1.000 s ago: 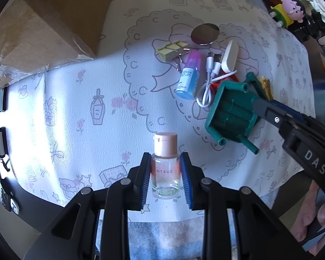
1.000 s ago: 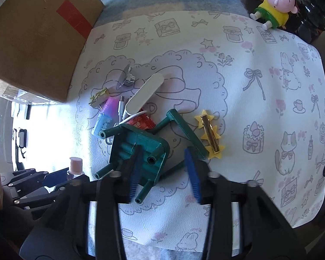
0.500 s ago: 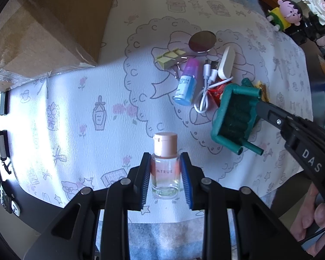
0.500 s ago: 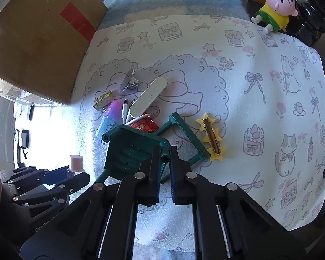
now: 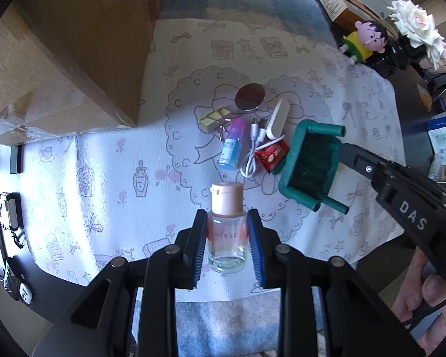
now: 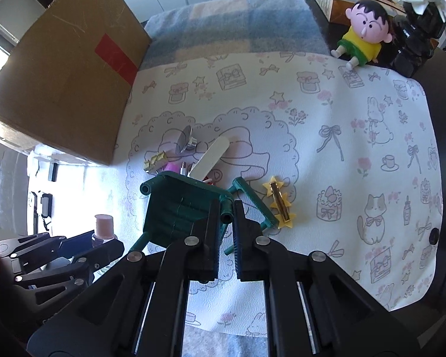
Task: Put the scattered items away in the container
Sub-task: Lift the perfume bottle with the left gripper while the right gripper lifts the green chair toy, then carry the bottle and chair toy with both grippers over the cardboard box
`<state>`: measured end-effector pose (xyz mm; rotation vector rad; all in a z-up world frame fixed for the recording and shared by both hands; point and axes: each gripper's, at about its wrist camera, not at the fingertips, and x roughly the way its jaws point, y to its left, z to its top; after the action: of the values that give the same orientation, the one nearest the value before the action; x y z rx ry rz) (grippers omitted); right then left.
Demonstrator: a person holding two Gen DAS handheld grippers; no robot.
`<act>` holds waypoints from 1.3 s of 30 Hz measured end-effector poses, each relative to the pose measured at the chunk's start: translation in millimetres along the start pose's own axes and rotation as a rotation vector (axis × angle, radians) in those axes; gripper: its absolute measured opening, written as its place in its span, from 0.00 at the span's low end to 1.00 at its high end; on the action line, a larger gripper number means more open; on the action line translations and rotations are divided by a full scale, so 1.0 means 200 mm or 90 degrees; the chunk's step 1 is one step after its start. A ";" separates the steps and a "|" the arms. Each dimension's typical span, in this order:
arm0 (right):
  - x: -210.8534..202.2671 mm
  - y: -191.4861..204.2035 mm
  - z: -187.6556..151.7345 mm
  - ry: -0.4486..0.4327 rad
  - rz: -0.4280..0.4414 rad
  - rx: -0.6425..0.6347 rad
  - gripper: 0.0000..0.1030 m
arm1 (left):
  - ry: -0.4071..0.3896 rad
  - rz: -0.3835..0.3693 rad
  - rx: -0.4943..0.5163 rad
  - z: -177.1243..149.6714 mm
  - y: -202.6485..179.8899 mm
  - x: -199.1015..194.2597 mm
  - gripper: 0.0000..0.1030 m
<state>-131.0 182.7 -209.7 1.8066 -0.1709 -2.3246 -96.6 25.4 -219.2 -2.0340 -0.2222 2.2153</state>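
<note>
My left gripper (image 5: 226, 248) is shut on a small clear bottle (image 5: 227, 229) with a pink cap, held above the patterned cloth. My right gripper (image 6: 225, 217) is shut on a leg of a green toy chair (image 6: 178, 208), lifted and tilted; the chair also shows in the left wrist view (image 5: 310, 163). Loose items lie in a pile on the cloth: a blue-and-purple spray bottle (image 5: 233, 145), a white cable (image 5: 252, 148), a white oblong case (image 5: 278, 117), a red packet (image 5: 272, 154), a round mirror (image 5: 250, 96), a gold clip (image 5: 215, 117) and a star hair clip (image 6: 279, 205). A cardboard box (image 6: 65, 74) stands at the left.
A cartoon figurine (image 6: 362, 34) and a black vase with a white flower (image 6: 416, 15) stand at the far right edge. A blue blanket (image 6: 232, 26) lies under the patterned cloth (image 6: 356, 119). Dark gadgets (image 5: 9, 208) lie by the left edge.
My right gripper closed on the green chair's leg and lifted it off the cloth. My left gripper kept hold of the bottle and rose a little.
</note>
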 end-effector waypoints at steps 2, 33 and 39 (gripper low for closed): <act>-0.02 0.00 0.01 -0.005 -0.001 0.003 0.07 | -0.009 -0.006 -0.002 0.02 -0.03 -0.01 0.26; -0.59 0.30 0.39 -0.144 0.010 -0.074 0.07 | -0.214 -0.032 -0.011 0.29 -0.07 -0.80 0.26; -0.65 0.43 0.51 -0.162 0.019 -0.112 0.07 | -0.245 -0.025 -0.036 0.36 0.03 -0.90 0.26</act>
<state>-191.2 124.0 -43.9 1.4164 -0.0276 -2.4547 -152.5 -17.7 -37.7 -1.5930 -0.3608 2.5828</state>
